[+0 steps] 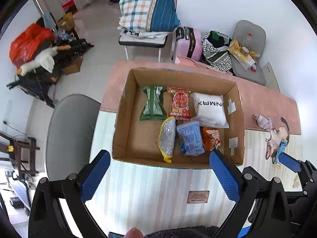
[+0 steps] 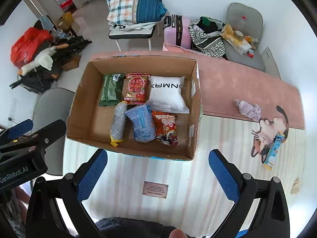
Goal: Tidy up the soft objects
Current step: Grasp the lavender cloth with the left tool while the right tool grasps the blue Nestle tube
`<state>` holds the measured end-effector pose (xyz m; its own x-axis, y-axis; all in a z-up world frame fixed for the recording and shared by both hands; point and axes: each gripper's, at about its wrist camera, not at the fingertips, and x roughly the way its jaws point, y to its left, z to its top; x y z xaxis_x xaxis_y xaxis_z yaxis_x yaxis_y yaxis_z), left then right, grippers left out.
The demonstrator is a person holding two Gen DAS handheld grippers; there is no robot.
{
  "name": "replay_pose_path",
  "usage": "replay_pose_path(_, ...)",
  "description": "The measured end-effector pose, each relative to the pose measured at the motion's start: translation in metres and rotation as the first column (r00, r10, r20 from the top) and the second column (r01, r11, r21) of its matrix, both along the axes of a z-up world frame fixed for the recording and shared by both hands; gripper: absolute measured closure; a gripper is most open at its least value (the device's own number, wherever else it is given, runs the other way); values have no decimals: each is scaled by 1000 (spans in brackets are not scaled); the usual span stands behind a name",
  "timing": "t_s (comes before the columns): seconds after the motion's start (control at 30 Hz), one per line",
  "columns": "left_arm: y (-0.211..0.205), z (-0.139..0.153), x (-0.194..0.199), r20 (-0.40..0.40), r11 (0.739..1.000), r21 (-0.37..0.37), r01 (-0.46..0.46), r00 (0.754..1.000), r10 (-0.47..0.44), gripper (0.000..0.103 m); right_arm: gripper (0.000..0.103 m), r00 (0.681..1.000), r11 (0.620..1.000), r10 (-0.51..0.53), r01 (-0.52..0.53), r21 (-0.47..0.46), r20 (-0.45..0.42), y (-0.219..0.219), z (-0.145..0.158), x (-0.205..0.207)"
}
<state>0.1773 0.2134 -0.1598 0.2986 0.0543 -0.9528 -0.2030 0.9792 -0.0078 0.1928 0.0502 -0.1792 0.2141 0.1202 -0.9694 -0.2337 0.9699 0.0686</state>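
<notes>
An open cardboard box point(image 1: 126, 119) point(image 2: 83, 107) stands on the table. It holds a green pack point(image 1: 152, 104), a red pack point(image 1: 179, 103), a white pillow point(image 1: 212, 109), a silver pouch with a yellow edge point(image 1: 168, 138), a blue pack point(image 1: 190, 138) and an orange snack bag point(image 1: 211, 138). Outside the box, a crumpled lilac cloth point(image 2: 248, 109) and a blue tube point(image 2: 274, 150) lie on the table to the right. My left gripper point(image 1: 158, 158) hangs open above the box's near wall, nothing between its fingers. My right gripper point(image 2: 158, 154) is open and empty too, just to the right of the left one.
The table has a pink runner point(image 2: 237, 87), a striped cloth with a cat print point(image 2: 265, 136) and a small plaque point(image 2: 155, 189). A grey chair point(image 1: 69, 134) stands left of the table. Beyond are a chair with plaid bedding point(image 1: 146, 10), a pink suitcase point(image 1: 188, 41) and floor clutter.
</notes>
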Motion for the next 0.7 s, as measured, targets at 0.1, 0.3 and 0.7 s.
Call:
replay_pose_path(0.1,-22,11,7,42,995,89,46,998,-50,0,0,1000,999,-24,24,31,-1,-17,0,0)
replay_pose_path(0.3,-109,2,48,57,952,217,215,971,-233,0,0,983,984,-174,176,33,-50,-100,-16,9)
replay_pose_path(0.7,-344,-84,154,-90,731,287,619,777,-623,0,0,808,824,-565,563,-61,-169,-354,-100,44)
